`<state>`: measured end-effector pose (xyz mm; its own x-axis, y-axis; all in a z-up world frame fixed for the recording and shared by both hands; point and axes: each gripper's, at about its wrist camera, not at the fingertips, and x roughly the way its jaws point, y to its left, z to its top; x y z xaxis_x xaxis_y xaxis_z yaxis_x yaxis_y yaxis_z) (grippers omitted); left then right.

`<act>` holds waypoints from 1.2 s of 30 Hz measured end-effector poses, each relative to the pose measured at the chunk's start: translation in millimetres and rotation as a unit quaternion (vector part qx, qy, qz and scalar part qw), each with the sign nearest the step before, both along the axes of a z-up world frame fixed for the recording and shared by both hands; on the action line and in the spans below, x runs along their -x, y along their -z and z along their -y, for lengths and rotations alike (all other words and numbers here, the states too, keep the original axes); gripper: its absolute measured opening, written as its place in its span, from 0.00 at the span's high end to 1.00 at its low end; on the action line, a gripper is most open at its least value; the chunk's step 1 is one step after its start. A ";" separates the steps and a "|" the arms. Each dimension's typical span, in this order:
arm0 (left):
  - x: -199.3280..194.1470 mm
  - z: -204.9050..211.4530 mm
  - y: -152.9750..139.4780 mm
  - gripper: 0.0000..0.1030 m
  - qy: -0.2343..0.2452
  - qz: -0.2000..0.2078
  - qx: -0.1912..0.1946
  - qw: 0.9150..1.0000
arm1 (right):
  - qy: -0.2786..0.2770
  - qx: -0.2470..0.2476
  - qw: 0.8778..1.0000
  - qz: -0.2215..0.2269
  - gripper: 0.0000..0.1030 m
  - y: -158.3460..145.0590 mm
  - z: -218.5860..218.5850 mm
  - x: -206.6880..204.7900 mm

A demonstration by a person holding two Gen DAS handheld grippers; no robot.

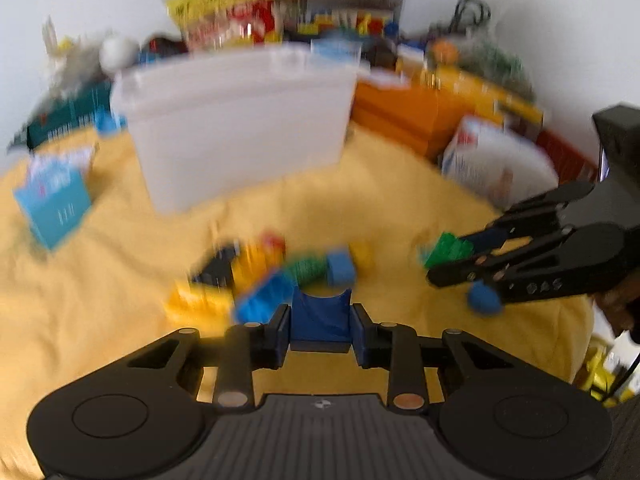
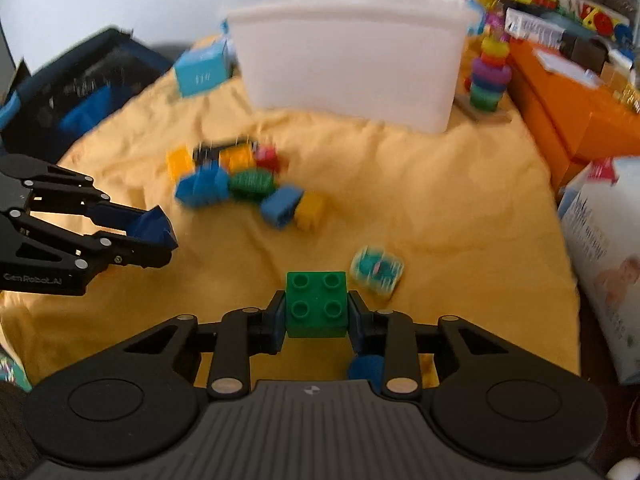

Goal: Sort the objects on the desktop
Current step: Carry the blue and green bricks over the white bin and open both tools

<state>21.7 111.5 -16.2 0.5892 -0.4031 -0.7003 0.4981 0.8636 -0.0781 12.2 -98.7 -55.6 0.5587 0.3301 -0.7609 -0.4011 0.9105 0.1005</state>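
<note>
Yellow cloth (image 2: pixel 440 208) carries loose bricks mid-frame. The left gripper (image 1: pixel 320 326) clamps a dark blue arched block (image 1: pixel 320 322), and the right gripper (image 2: pixel 316 312) clamps a green four-stud brick (image 2: pixel 316 304), likely bound for the white bin (image 2: pixel 348 52) at upper centre.

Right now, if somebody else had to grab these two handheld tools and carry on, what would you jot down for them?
Left tool: shut on a dark blue arch-shaped block.
Right tool: shut on a green four-stud block.
Both blocks are held above the yellow cloth.
White bin: standing at the back of the cloth; its inside is not visible.
Left to do: a pile of loose blocks mid-cloth, a teal-patterned cube beside the green block, and a blue piece under the right tool.
Probable next step: drop both held blocks in the bin, then return for the pile.
</note>
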 end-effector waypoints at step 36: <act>-99.0 3.6 -91.3 0.27 -0.094 0.165 -0.014 0.982 | 0.048 -0.044 0.985 0.161 0.49 -96.3 -22.4 -138.5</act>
